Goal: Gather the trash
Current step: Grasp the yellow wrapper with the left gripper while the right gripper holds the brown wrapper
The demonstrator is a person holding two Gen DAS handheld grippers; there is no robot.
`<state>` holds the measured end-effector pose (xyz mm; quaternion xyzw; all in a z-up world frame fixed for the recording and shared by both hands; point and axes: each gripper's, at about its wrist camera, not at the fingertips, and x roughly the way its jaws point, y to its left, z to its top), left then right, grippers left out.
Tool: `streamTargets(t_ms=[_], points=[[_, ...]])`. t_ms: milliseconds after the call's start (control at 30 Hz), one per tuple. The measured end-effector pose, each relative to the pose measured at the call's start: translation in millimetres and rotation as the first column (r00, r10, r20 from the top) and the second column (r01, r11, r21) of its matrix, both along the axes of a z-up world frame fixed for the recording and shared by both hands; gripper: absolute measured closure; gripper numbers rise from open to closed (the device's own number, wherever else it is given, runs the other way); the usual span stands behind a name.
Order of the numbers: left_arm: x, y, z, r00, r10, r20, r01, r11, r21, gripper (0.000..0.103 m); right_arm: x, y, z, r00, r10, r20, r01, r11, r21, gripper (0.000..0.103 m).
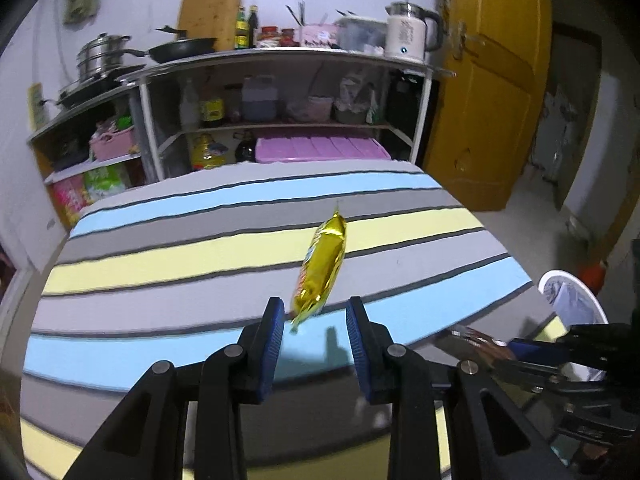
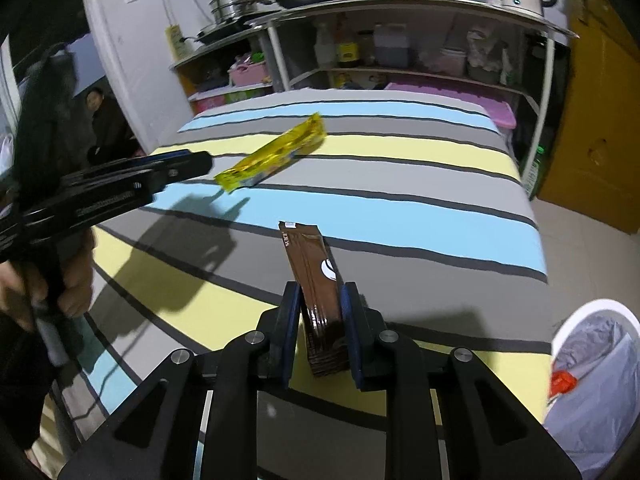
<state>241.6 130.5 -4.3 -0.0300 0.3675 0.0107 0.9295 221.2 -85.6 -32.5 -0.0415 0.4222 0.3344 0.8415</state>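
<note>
Right claw [image 2: 320, 300] clamped on brown sachet [image 2: 320, 284], lifted over striped worktop [image 2: 400, 216]. Left claw [image 1: 316, 320] apart, just short of gold wrapper [image 1: 322, 264] lying on worktop. Next likely: sachet over white bin [image 2: 596, 380], let go; left closes on wrapper.

Right gripper [image 2: 320, 300] is clamping a brown sachet [image 2: 316, 268] upright over the striped table [image 2: 400, 184] — gold wrapper [image 2: 272, 152] is lying beyond, lined bin [image 2: 596, 384] is standing lower right.
</note>
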Motion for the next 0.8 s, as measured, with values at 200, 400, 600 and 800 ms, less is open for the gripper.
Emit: streamTargets(t_ms=[200, 400, 600, 800], points=[[39, -4, -15, 0.999, -0.005, -0.046, 0.007, 0.999, 0.039, 0.071, 15, -20, -3, 0.999, -0.043, -0.023, 0.044, 0.999, 0.022, 0.081], [62, -8, -32, 0.997, -0.005, -0.083, 0.010, 0.998, 0.057, 0.071, 24, -29, -7, 0.997, -0.063, -0.036, 0.064, 0.997, 0.031, 0.081], [66, -6, -35, 0.997, 0.001, -0.079, 0.002, 0.999, 0.040, 0.078, 22, -31, -8, 0.996, -0.077, -0.035, 0.079, 0.996, 0.038, 0.081], [51, -5, -29, 0.998, 0.015, -0.061, -0.014, 1.000, 0.018, 0.091, 18, -35, -5, 0.994, -0.105, -0.027, 0.106, 0.994, 0.034, 0.081]])
